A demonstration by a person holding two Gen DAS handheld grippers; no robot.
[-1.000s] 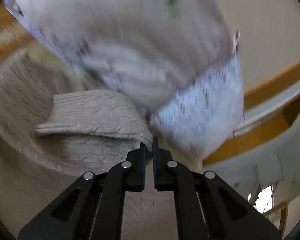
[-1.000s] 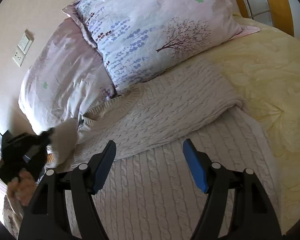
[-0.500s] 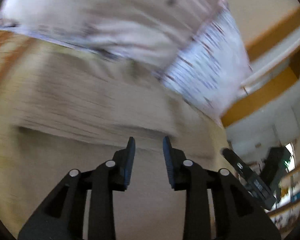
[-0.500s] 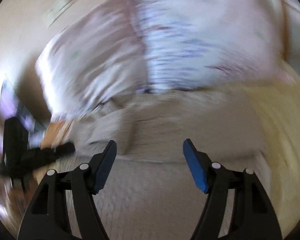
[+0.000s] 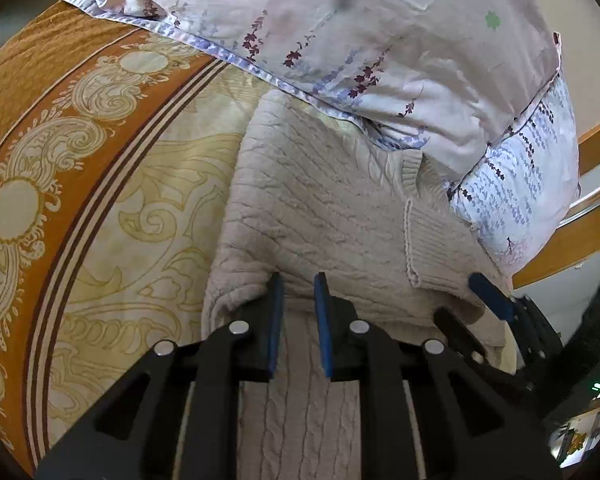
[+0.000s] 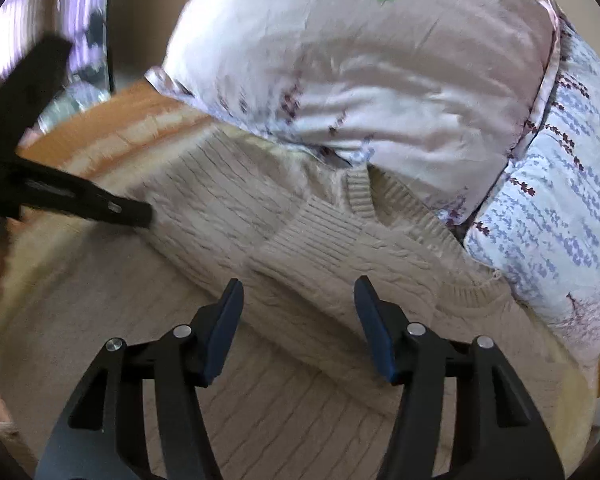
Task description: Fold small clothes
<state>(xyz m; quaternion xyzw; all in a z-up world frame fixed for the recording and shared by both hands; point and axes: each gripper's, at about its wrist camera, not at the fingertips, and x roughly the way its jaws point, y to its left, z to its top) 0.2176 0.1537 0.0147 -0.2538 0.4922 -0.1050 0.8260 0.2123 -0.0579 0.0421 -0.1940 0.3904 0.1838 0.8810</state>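
Observation:
A cream cable-knit sweater [image 5: 312,208] lies on the bed, its sleeve folded across the body with the ribbed cuff [image 5: 432,248] near the collar. It also shows in the right wrist view [image 6: 284,248]. My left gripper [image 5: 299,284] is open with a narrow gap, empty, at the folded sleeve's edge. My right gripper [image 6: 298,292] is wide open and empty, just over the folded sleeve. The right gripper [image 5: 484,296] shows at the right in the left wrist view. The left gripper [image 6: 140,214] shows at the left in the right wrist view.
Two floral pillows [image 5: 380,40] lie at the head of the bed, touching the sweater's collar. The bedspread [image 5: 100,160] is cream and orange with scroll patterns, stretching left. A wooden headboard [image 5: 588,232] runs at the right.
My left gripper has opened and let go of the sleeve, which now lies folded across the sweater. Both grippers have swung to the sleeve fold near the collar.

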